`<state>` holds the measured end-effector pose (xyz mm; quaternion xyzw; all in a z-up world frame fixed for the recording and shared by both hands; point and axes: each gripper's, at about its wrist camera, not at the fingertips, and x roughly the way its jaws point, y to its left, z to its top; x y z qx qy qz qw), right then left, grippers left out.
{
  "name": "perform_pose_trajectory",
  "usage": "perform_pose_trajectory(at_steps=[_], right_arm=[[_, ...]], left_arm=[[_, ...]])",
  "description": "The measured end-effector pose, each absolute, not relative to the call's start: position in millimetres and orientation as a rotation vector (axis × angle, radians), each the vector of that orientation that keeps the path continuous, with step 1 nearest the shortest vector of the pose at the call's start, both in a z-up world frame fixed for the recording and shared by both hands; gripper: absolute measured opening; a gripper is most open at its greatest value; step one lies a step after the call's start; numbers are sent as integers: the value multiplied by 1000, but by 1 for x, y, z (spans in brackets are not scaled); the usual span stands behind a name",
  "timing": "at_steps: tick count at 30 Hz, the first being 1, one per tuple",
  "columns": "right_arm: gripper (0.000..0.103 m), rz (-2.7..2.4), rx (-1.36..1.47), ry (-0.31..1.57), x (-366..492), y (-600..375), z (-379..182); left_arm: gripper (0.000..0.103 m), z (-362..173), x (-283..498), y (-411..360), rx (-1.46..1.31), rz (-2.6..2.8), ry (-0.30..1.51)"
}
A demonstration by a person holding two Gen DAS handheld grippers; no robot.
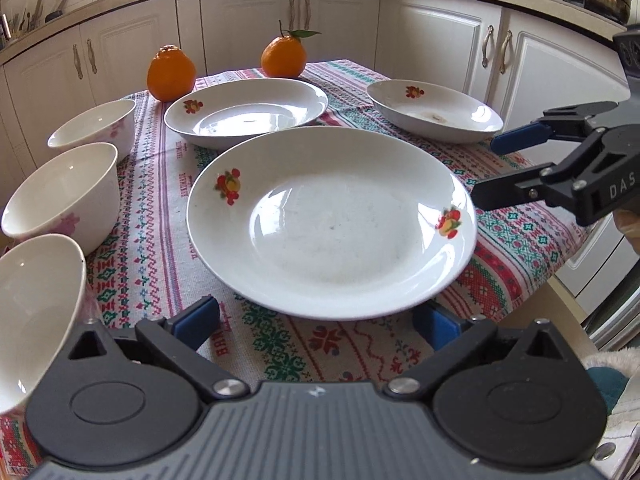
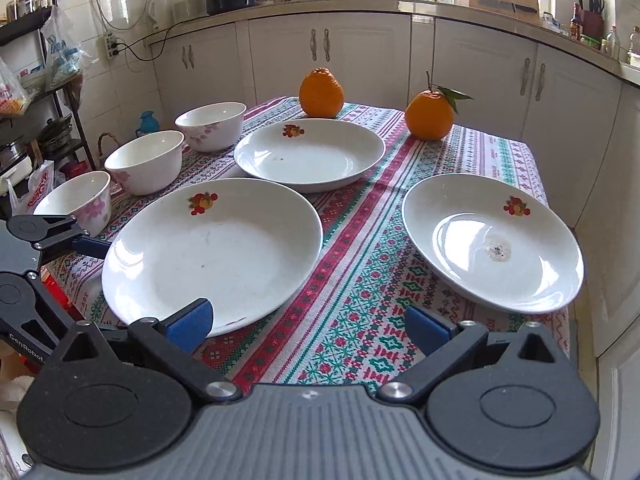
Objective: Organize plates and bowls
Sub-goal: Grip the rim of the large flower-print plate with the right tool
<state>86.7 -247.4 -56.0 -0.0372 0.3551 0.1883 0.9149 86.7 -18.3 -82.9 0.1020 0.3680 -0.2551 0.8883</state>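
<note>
Both of my tongs stand wide with nothing between the blue pads. Left gripper (image 1: 316, 322) hovers low at the near edge of the big white ceramic plate with fruit decals (image 1: 332, 220), its pads either side of the plate's near rim but, as far as I can see, not pressing on it. My right gripper (image 2: 308, 326) hangs over the bare patterned tablecloth (image 2: 360, 280), between that same big plate on its left and the smaller white deep plate with a dark stain at its centre (image 2: 492, 244) on its right; one blue pad overlaps the big plate's rim in my view, though I cannot tell whether it touches. Beyond lies a third white plate with one fruit decal (image 2: 310, 154), and along the left edge of the table stand three white bowls with pink flowers (image 2: 144, 162), apart from each other in a row. Two oranges (image 2: 322, 92) sit at the far end. Nothing is stacked yet, so I judge the sorting is only at its start, with the near plate as the first pick. Next I need to slide one pad under the rim and one over it, close firmly on the lip, and lift level; glazed china is slippery and heavy at the edge, so a shallow bite could let it tip.
</note>
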Motion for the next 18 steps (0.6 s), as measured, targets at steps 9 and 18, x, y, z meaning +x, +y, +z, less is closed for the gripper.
perform_pose_trajectory(at_steps=[9, 18], right_arm=[[103, 548, -86, 825, 116, -231, -69], [103, 642, -105, 887, 150, -216, -78]], left_arm=[[103, -84, 86, -21, 205, -515, 753], [103, -84, 86, -19, 202, -520, 745]])
